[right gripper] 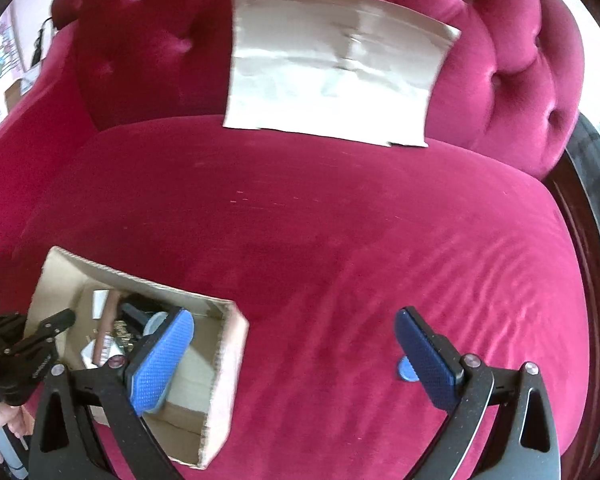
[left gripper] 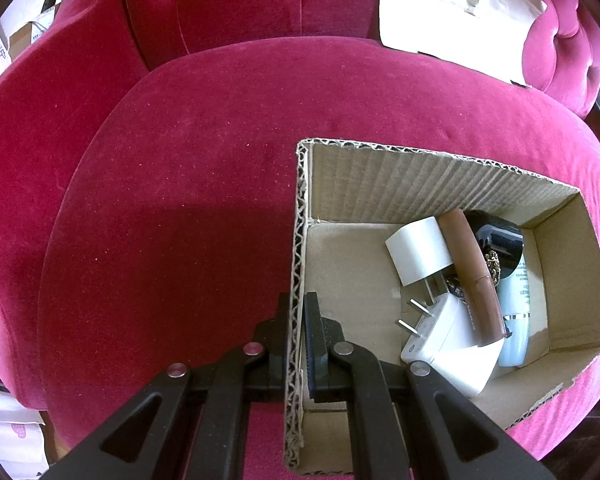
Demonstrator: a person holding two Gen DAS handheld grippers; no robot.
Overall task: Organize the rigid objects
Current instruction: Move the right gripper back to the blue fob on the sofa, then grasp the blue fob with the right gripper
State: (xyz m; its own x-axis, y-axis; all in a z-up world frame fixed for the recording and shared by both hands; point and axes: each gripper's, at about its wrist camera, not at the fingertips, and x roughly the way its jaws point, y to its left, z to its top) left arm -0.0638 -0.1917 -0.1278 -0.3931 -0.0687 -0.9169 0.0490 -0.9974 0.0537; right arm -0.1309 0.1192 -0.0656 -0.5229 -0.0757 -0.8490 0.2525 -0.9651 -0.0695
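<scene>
My left gripper (left gripper: 298, 332) is pinched narrow on the raw, wavy edge of the open brown corrugated cardboard box (left gripper: 300, 240), one finger outside the wall and one inside. The box sits on the crimson velvet seat cushion (left gripper: 180, 160) of a tufted sofa. Gathered against its far side lie a white rounded-cube plug adapter (left gripper: 418, 250) with metal prongs, a second white charger block (left gripper: 452, 344), a slim brown glossy cosmetic tube (left gripper: 474, 276) lying across them, a pale blue smooth cylindrical bottle (left gripper: 516, 312) and a black shiny object (left gripper: 500, 236) I can't identify.

My right gripper (right gripper: 296, 356) is spread wide with nothing between its blue, dimpled pads (right gripper: 164, 360), hovering over the plush cushion just beside the box. A small blue disc (right gripper: 406, 370) lies on the velvet by the right-hand finger. A creased, flat sheet of pale cardboard (right gripper: 332, 68) leans against the buttoned backrest.
</scene>
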